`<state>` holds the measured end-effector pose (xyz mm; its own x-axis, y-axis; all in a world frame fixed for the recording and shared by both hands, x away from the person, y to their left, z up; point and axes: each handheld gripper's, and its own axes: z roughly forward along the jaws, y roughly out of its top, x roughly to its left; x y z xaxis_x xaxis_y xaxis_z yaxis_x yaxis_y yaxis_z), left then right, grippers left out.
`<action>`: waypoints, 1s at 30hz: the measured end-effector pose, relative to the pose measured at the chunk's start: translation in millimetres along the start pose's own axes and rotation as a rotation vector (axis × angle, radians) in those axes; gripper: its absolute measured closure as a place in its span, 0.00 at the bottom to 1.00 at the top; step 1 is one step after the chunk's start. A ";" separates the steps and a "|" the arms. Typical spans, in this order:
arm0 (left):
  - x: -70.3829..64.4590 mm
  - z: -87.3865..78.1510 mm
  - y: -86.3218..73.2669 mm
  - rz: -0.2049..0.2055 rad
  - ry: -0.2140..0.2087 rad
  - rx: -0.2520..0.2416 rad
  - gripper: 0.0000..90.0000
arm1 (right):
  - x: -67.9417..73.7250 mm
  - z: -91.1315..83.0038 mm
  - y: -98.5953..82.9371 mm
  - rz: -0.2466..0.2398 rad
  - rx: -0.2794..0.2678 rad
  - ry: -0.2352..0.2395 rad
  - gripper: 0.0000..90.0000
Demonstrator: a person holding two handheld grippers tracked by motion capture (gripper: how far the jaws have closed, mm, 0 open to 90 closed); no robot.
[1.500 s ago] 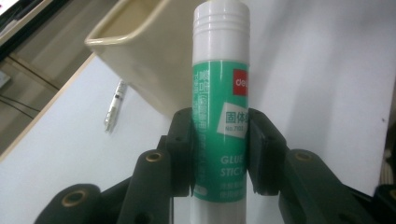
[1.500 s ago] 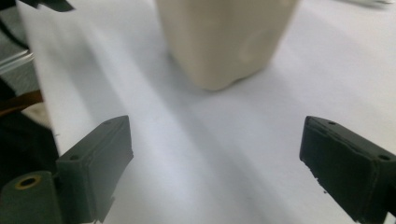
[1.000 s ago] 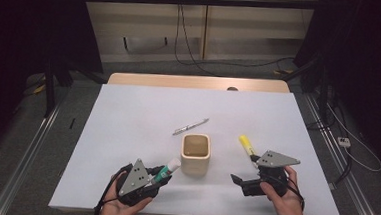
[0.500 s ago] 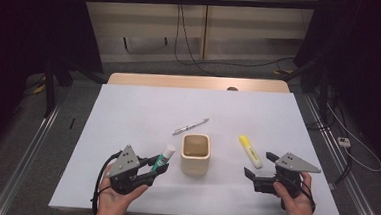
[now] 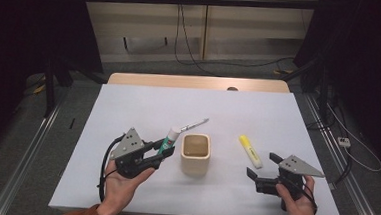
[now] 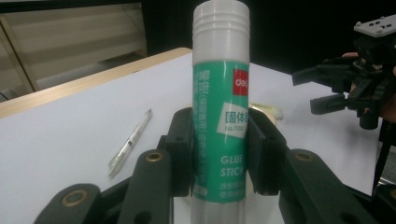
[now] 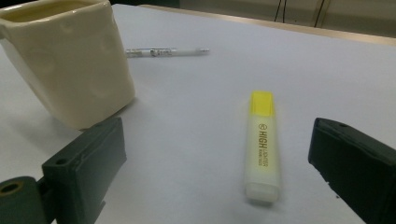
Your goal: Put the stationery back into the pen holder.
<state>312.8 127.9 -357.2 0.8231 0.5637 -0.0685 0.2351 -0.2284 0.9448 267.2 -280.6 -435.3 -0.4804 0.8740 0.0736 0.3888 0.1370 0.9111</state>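
We are clamping the glue stick (image 6: 220,116) in the left gripper (image 5: 159,153) beside the cream cup (image 5: 195,153), right gripper (image 5: 261,168) gaping empty, apparently just short of the yellow highlighter (image 7: 263,144).

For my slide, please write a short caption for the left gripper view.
Left gripper clamps a green-labelled glue stick upright above the white table, a pen lying behind.

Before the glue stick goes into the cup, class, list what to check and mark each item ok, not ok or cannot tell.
1. Left gripper shut on glue stick: ok.
2. Stick's cap on: ok.
3. Cup upright, mouth open: ok.
4. Stick over the cup mouth: not ok, it is beside the cup.
5. Right gripper open, clear of the cup: ok.
6. Highlighter and pen away from the cup: ok.
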 end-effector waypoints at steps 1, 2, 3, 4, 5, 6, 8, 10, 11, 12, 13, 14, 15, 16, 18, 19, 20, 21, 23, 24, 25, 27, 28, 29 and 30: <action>0.4 1.8 1.8 -0.003 -0.007 -0.001 0.73 | 0.0 0.1 -0.1 -0.005 -0.001 0.000 0.04; 0.8 3.4 3.3 -0.005 -0.008 -0.004 0.73 | 0.0 0.1 -0.1 -0.006 -0.001 0.002 0.04; 0.8 5.0 4.9 -0.005 -0.006 -0.007 0.73 | 0.2 0.2 -0.2 -0.003 -0.002 0.003 0.04; 0.9 6.4 6.5 -0.007 0.000 -0.012 0.73 | 0.2 0.3 -0.3 -0.005 -0.002 0.004 0.04; 1.4 7.7 8.0 -0.011 0.003 -0.019 0.73 | 0.5 0.6 -0.4 -0.003 -0.002 0.004 0.04; 2.1 8.9 9.6 -0.018 0.002 -0.025 0.73 | 0.6 0.8 -0.5 -0.001 -0.001 0.005 0.04; 3.4 11.5 12.6 -0.020 0.004 -0.037 0.73 | 1.1 0.9 -0.5 0.001 -0.001 0.005 0.04; 5.2 14.0 15.4 -0.022 0.005 -0.042 0.73 | 1.5 1.0 -0.5 0.001 -0.001 0.011 0.04; 6.2 15.4 16.9 -0.024 0.005 -0.044 0.73 | 1.6 1.1 -0.5 0.000 -0.001 0.011 0.04; 7.0 17.0 18.3 -0.028 0.007 -0.048 0.73 | 1.5 1.2 -0.5 0.000 0.000 0.012 0.04; 7.9 18.6 19.8 -0.027 0.007 -0.051 0.73 | 1.2 1.3 -0.7 0.000 0.001 0.013 0.04; 8.5 20.3 21.1 -0.028 0.009 -0.055 0.73 | 1.1 1.5 -0.7 0.001 0.002 0.012 0.04; 8.8 22.4 22.1 -0.028 0.009 -0.058 0.73 | 1.2 1.7 -0.7 0.004 0.002 0.010 0.04; 9.0 24.8 22.8 -0.025 0.010 -0.058 0.73 | 1.2 1.8 -0.8 0.005 0.002 0.011 0.04; 9.7 30.3 23.7 -0.023 0.008 -0.053 0.73 | 1.3 1.9 -0.7 0.004 0.002 0.010 0.04; 10.1 32.7 24.4 -0.027 0.005 -0.055 0.73 | 1.2 2.0 -0.7 0.005 0.003 0.012 0.04; 10.2 35.0 25.3 -0.031 0.005 -0.061 0.73 | 1.2 2.1 -0.8 0.004 0.005 0.012 0.04; 10.2 37.4 26.4 -0.036 0.004 -0.066 0.73 | 1.2 2.2 -0.9 0.004 0.005 0.011 0.04; 9.8 42.4 28.5 -0.036 0.001 -0.065 0.73 | 1.0 2.3 -0.9 0.006 0.006 0.013 0.04; 9.3 45.0 29.5 -0.031 0.002 -0.062 0.73 | 0.8 2.4 -1.0 0.002 0.008 0.013 0.04; 8.8 47.3 30.6 -0.035 0.000 -0.063 0.73 | 0.8 2.4 -1.0 0.006 0.007 0.012 0.04; 8.4 51.1 32.8 -0.042 -0.007 -0.067 0.73 | 0.5 2.2 -0.9 0.008 0.006 0.011 0.04; 8.3 53.0 34.0 -0.055 -0.015 -0.073 0.73 | 0.4 2.1 -0.9 0.009 0.006 0.011 0.04; 8.5 54.7 34.8 -0.066 -0.021 -0.078 0.73 | 0.4 2.1 -1.0 0.009 0.007 0.011 0.04; 7.9 56.8 35.1 -0.069 -0.021 -0.081 0.73 | 0.5 2.2 -1.0 0.009 0.007 0.011 0.04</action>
<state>356.9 79.3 -342.8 0.8174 0.5588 -0.1404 0.2498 -0.1241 0.9603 268.2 -279.3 -437.1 -0.4857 0.8699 0.0862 0.3989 0.1328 0.9073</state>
